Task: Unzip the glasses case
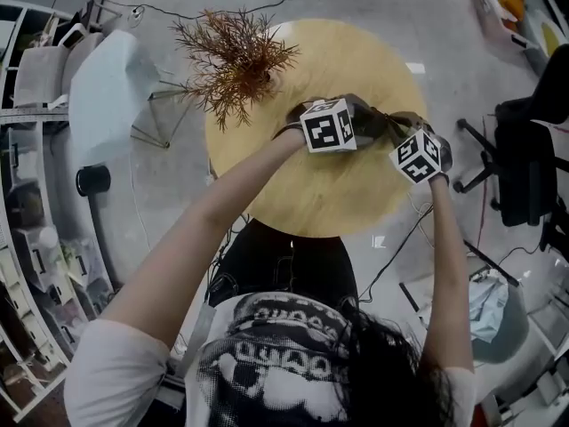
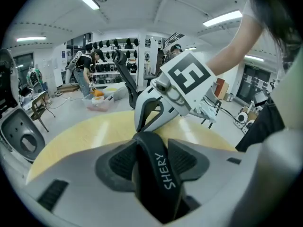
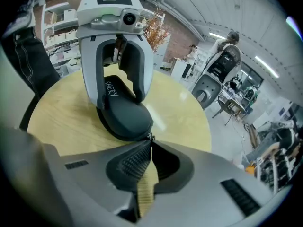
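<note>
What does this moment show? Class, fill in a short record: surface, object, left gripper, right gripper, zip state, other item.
surface: round wooden table
object: black glasses case, printed SHERY
left gripper: shut on the glasses case, clamping its sides
right gripper: shut on the zip pull at the case's end
zip state: case looks closed
other item: dried plant by the table's edge

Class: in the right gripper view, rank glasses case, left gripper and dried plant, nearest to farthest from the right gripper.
1. The glasses case, its zip pull pinched by the right gripper.
2. The left gripper, gripping the case's far end.
3. The dried plant, behind, upper middle.
</note>
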### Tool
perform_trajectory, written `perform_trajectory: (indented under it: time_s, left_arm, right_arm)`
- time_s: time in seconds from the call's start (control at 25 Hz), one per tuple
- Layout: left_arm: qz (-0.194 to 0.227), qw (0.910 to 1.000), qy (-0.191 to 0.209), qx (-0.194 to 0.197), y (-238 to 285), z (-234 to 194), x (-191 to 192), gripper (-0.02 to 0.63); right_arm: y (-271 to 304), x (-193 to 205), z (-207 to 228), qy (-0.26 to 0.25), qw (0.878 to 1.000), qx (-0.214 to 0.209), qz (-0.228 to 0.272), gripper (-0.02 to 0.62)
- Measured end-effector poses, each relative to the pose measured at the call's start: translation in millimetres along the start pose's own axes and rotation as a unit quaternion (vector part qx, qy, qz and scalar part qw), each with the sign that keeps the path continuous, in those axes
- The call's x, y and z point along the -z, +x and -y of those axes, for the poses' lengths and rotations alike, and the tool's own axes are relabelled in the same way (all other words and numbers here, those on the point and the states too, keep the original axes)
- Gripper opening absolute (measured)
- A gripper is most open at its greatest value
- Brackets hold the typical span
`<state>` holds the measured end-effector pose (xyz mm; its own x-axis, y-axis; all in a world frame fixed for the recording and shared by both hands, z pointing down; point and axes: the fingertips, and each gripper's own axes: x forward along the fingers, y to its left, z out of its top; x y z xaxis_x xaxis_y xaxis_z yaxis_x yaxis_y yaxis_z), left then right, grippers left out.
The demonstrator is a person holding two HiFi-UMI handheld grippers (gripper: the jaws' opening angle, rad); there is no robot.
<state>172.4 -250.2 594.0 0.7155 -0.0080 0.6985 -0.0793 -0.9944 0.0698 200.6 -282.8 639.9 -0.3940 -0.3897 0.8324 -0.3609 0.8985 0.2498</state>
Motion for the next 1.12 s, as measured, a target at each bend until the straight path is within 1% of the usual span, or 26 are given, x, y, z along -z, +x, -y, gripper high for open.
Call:
perform_trajectory:
  time_s: [0.16, 0.32, 0.36, 0.44, 0.56, 0.64, 0.72, 0.76, 0.88, 0.96, 1.12]
  left_arm:
    - [0.019, 0.9991, -0.035, -0.015, -0.2, -3.2, 1.5, 0.219]
    - [0.030, 0.9978, -0.045, -0.038, -6.2, 0.4, -3.1, 0.219]
    - [0.039, 0.9972, -0.048, -0.042, -10.0, 4.1, -5.2, 0.219]
    - [0.068, 0.9944, -0.063, -0.051, -21.0, 11.7, -9.4, 0.219]
    - [0.112, 0.9859, -0.104, -0.067, -45.9, 27.3, -7.9, 0.219]
    - [0.129, 0.9795, -0.135, -0.075, -61.5, 42.5, 2.7, 0.219]
    - [0.130, 0.9750, -0.161, -0.080, -74.8, 60.8, 20.6, 0.219]
    - [0.127, 0.9734, -0.173, -0.081, -81.4, 71.1, 31.2, 0.219]
    - [0.113, 0.9683, -0.206, -0.085, -102.5, 104.3, 64.5, 0.219]
    - [0.108, 0.9642, -0.225, -0.091, -119.0, 126.0, 83.4, 0.219]
    - [0.108, 0.9565, -0.249, -0.108, -155.1, 165.2, 109.5, 0.218]
  right_arm:
    - [-0.9, 1.3, -2.8, 0.048, 0.999, 0.010, 0.008, 0.011]
    - [-7.4, 6.1, -11.0, 0.097, 0.995, 0.025, 0.004, 0.036]
    - [-10.6, 6.5, -14.1, 0.115, 0.993, 0.029, 0.009, 0.051]
    - [-17.9, 6.6, -20.5, 0.156, 0.987, 0.037, 0.026, 0.058]
    - [-29.9, 1.7, -38.2, 0.215, 0.974, 0.048, 0.057, 0.058]
    - [-38.6, -1.2, -54.0, 0.246, 0.965, 0.054, 0.072, 0.058]
    - [-48.9, -3.3, -69.0, 0.281, 0.954, 0.064, 0.085, 0.058]
    - [-54.4, -5.1, -76.9, 0.304, 0.946, 0.067, 0.094, 0.058]
    - [-69.2, -13.6, -105.3, 0.374, 0.917, 0.065, 0.123, 0.058]
    - [-75.9, -20.0, -127.1, 0.405, 0.902, 0.062, 0.135, 0.058]
    - [-90.2, -32.6, -171.2, 0.432, 0.889, 0.071, 0.137, 0.058]
